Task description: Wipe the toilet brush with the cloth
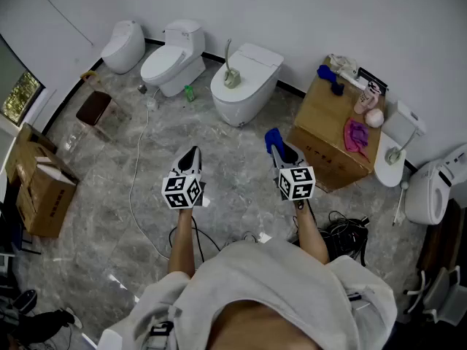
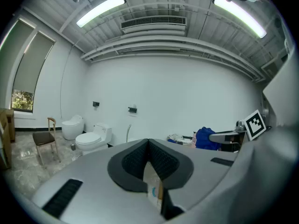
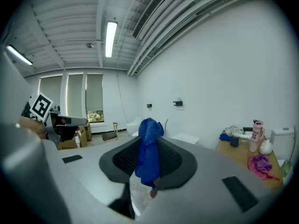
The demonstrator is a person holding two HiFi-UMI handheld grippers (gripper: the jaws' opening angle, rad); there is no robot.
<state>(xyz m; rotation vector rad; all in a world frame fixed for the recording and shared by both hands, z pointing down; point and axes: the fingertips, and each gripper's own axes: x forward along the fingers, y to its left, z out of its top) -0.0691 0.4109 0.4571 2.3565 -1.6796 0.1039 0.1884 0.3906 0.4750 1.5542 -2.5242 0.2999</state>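
Observation:
A toilet brush (image 1: 230, 70) with a pale curved handle stands in its holder on the closed lid of the nearest toilet (image 1: 248, 86). My right gripper (image 1: 276, 144) hangs over the floor in front of that toilet, shut on a blue cloth (image 1: 273, 138). In the right gripper view the blue cloth (image 3: 149, 149) hangs bunched between the pads. My left gripper (image 1: 192, 157) is level with it to the left, jaws pressed together with nothing held. The left gripper view shows its pads (image 2: 135, 160) meeting, and the brush handle (image 2: 128, 132) far off.
A cardboard box (image 1: 325, 133) at the right carries a pink cloth (image 1: 356, 135), a pink bottle (image 1: 364, 99) and a blue item. Two more toilets (image 1: 171, 58) stand at the back wall. A chair (image 1: 95, 106), cardboard boxes (image 1: 40, 188) and a floor cable (image 1: 136, 195) lie left.

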